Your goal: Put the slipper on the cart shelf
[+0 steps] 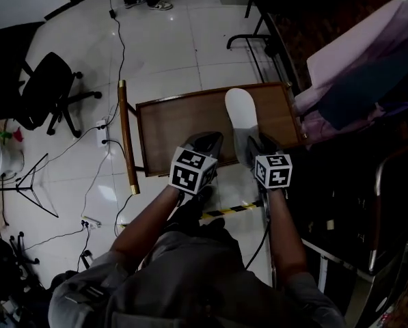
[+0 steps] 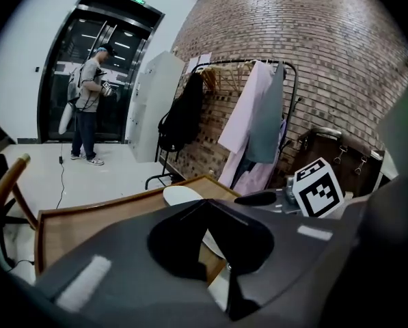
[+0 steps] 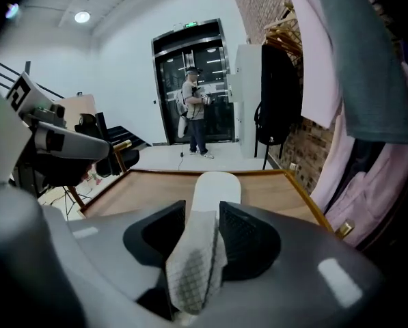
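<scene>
Closest to the head camera, a person's arms (image 1: pixel 149 221) reach forward and down, each hand holding a claw topped by a black-and-white marker cube. Ahead of them is a wooden cart shelf (image 1: pixel 176 125) with a brass-coloured rim, standing on a pale tiled floor (image 1: pixel 169 53). A white slipper (image 1: pixel 240 111) lies on the right part of the shelf, toe pointing away from the person. The right claw (image 1: pixel 255 147) is at the slipper's heel end. Its own view shows its two jaws standing apart with the quilted heel between them. The left claw (image 1: pixel 205 142) hovers just left of the slipper, jaws closed together at the tips, holding nothing
</scene>
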The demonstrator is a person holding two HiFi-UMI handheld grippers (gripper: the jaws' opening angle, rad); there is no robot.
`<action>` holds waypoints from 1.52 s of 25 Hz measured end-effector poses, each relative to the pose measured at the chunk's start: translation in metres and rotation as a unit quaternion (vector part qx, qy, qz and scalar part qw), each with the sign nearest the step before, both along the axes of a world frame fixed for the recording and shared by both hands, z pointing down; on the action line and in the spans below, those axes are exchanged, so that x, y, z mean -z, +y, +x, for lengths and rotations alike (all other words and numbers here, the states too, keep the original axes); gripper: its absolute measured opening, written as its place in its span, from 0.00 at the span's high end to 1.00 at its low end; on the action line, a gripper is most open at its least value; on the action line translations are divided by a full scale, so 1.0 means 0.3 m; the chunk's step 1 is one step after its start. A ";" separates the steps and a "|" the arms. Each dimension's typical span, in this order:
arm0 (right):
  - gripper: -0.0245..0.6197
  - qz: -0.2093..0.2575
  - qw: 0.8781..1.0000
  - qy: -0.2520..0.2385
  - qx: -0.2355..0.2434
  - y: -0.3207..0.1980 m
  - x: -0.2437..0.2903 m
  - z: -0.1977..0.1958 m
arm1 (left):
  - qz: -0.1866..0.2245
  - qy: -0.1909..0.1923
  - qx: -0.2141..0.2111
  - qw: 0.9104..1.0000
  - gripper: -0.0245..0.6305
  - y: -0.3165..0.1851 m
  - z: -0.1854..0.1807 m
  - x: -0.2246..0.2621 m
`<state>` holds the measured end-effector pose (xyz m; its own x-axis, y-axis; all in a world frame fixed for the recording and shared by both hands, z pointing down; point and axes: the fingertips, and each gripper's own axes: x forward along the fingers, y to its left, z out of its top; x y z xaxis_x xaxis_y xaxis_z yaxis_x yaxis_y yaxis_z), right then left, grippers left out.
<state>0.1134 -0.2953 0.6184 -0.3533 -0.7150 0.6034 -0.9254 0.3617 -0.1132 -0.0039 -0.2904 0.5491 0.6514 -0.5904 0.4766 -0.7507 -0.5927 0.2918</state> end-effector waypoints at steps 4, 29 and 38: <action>0.76 -0.037 0.999 0.009 -0.009 -0.049 -0.124 0.000 | -0.020 0.001 0.000 1.000 0.95 -0.032 -0.017 -0.064; 0.95 0.037 0.997 0.020 -0.065 0.096 0.195 0.057 | -0.002 0.042 -0.113 0.993 0.95 -0.072 0.160 0.061; 0.95 0.092 0.986 0.003 -0.139 0.491 0.379 0.170 | 0.036 0.029 -0.193 0.980 0.95 0.208 0.331 0.177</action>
